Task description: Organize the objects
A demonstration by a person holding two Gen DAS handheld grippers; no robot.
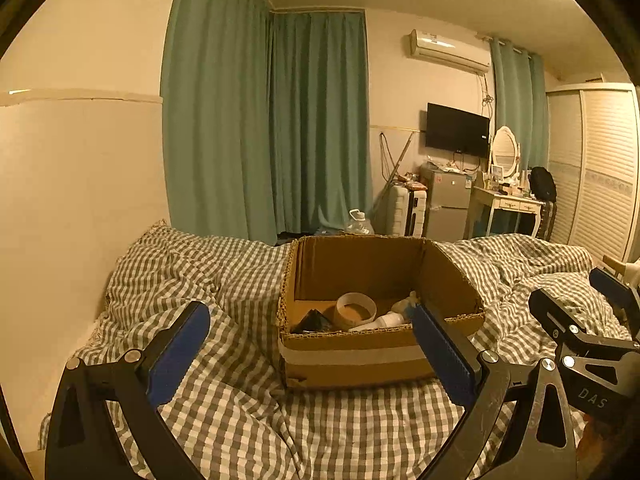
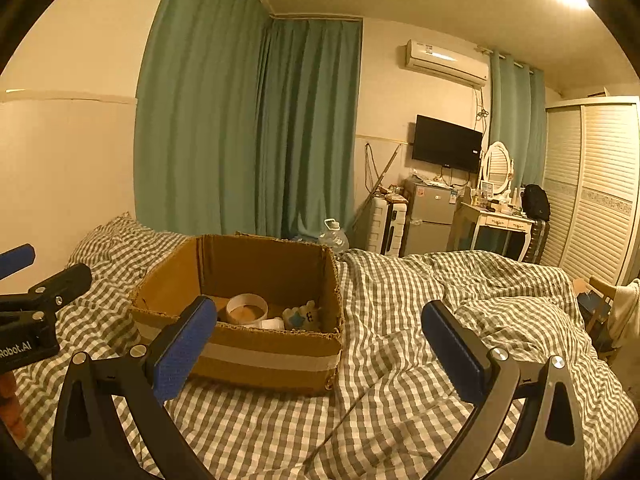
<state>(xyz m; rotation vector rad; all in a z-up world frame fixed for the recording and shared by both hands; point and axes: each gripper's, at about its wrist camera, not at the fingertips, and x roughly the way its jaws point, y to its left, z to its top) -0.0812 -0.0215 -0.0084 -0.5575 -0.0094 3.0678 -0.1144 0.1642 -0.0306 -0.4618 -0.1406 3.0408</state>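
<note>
An open cardboard box [image 1: 360, 352] sits on the checked bed cover, also in the right wrist view [image 2: 256, 360]. Inside lie a tape roll [image 1: 355, 310], a dark object [image 1: 314, 320], a white bottle [image 1: 386, 321] and a pale soft toy [image 2: 303, 316]. My left gripper [image 1: 310, 320] is open and empty, in front of the box's near wall. My right gripper [image 2: 320, 324] is open and empty, to the right of the box. Each gripper shows at the edge of the other's view: the right one [image 1: 580, 308], the left one [image 2: 44, 276].
The bed's grey-white checked cover [image 2: 420, 320] is rumpled. A wall is at the left, green curtains [image 1: 264, 128] behind. Beyond the bed stand a water jug [image 1: 359, 222], a small fridge [image 1: 448, 200], a dressing table [image 1: 506, 204] and a wardrobe [image 1: 600, 168].
</note>
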